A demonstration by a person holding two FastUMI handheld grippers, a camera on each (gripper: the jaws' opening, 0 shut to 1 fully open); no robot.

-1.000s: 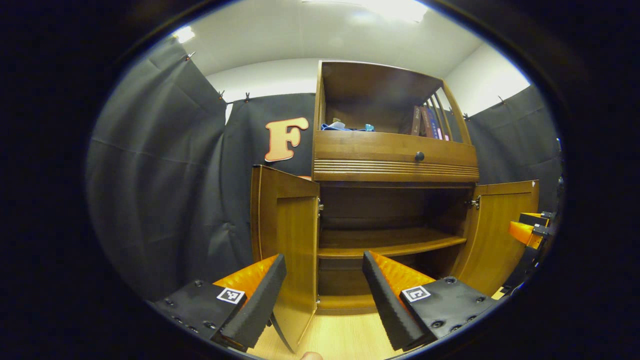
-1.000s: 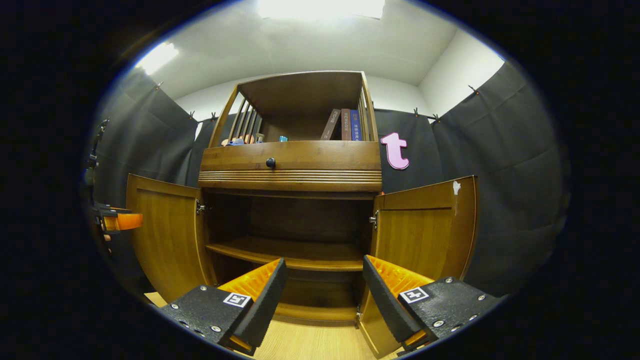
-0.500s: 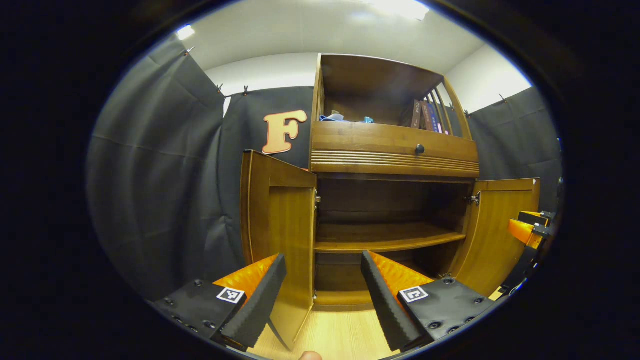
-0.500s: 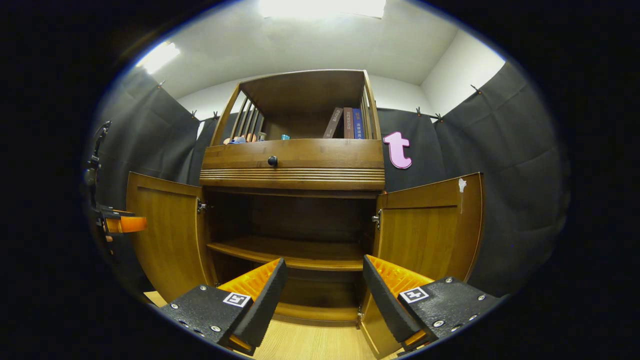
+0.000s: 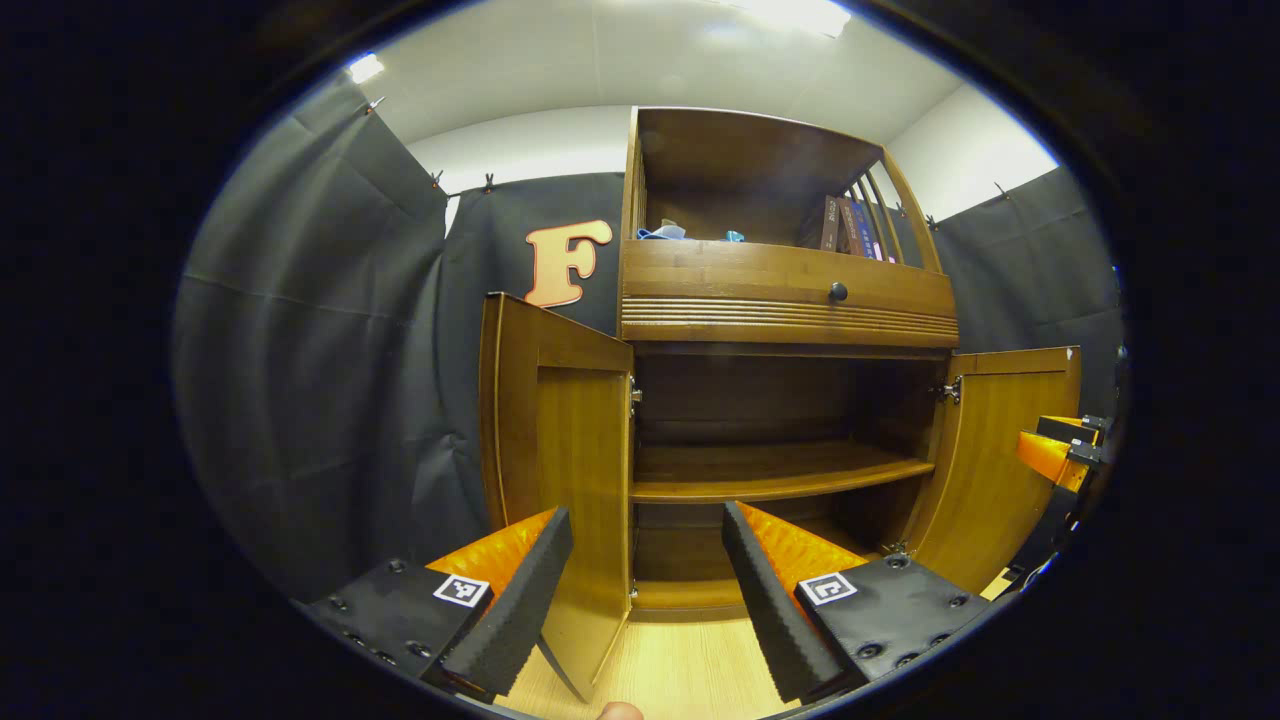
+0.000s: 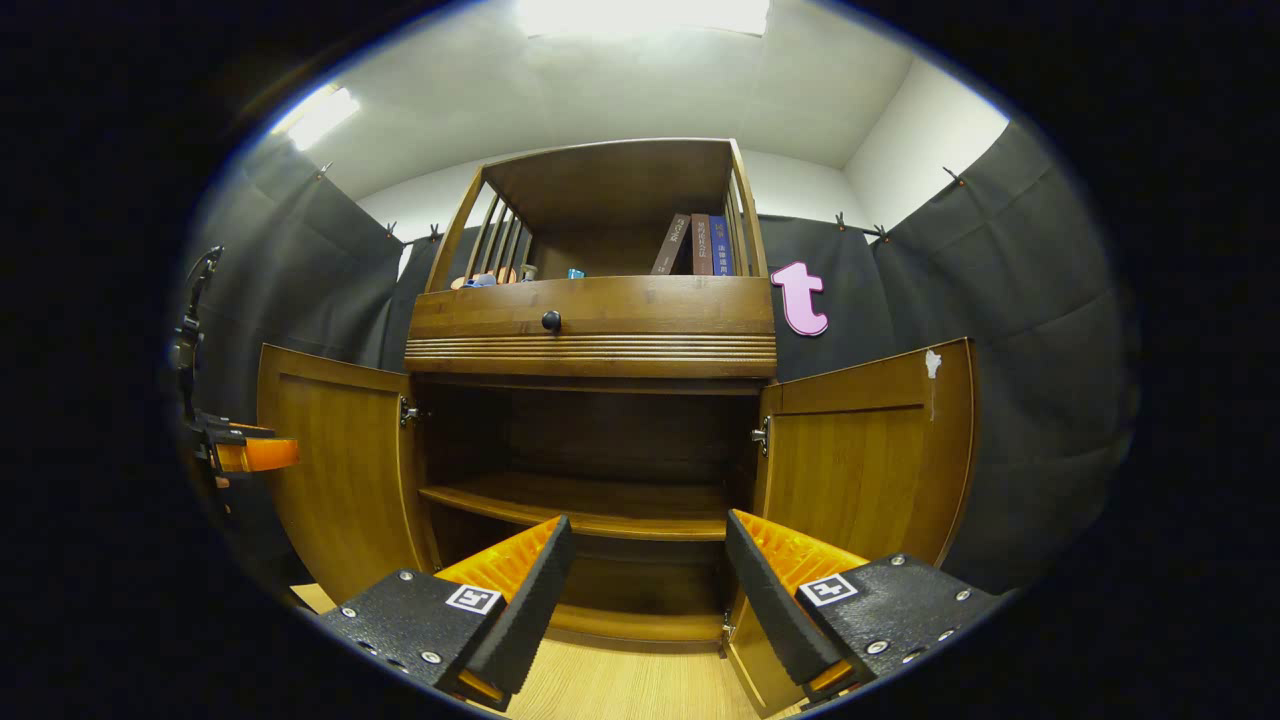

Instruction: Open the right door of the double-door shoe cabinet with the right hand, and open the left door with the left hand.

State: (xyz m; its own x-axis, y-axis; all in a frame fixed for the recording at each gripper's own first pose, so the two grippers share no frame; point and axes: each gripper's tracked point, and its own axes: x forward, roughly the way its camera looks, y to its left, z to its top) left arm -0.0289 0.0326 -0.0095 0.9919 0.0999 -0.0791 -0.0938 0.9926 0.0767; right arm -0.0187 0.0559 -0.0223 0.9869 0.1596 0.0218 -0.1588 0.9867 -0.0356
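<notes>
A wooden shoe cabinet (image 5: pixel 785 300) (image 6: pixel 590 320) stands before me with both lower doors swung wide. The left door (image 5: pixel 555 440) (image 6: pixel 335 470) and the right door (image 5: pixel 1000 450) (image 6: pixel 865 460) both hang open, baring a dark inner shelf (image 5: pixel 760 470) (image 6: pixel 590 505). My left gripper (image 5: pixel 640 590) is open, held a little in front of the left door's edge and touching nothing. Lower down in the right gripper view, my right gripper (image 6: pixel 645 595) is open too, just short of the right door. Each gripper appears at the far edge of the other's view (image 5: pixel 1055 455) (image 6: pixel 245 452).
Above the doors is a drawer with a black knob (image 5: pixel 838 291) (image 6: pixel 550 320). The top shelf holds several books (image 5: pixel 845 225) (image 6: pixel 700 245) and small items (image 5: pixel 665 232). Light wooden floor (image 5: pixel 680 670) (image 6: pixel 620 685) lies below. Black cloth walls stand on both sides.
Both views have drifted slightly, and the doors look a bit wider open than a second ago. Both grippers stay open with nothing held.
</notes>
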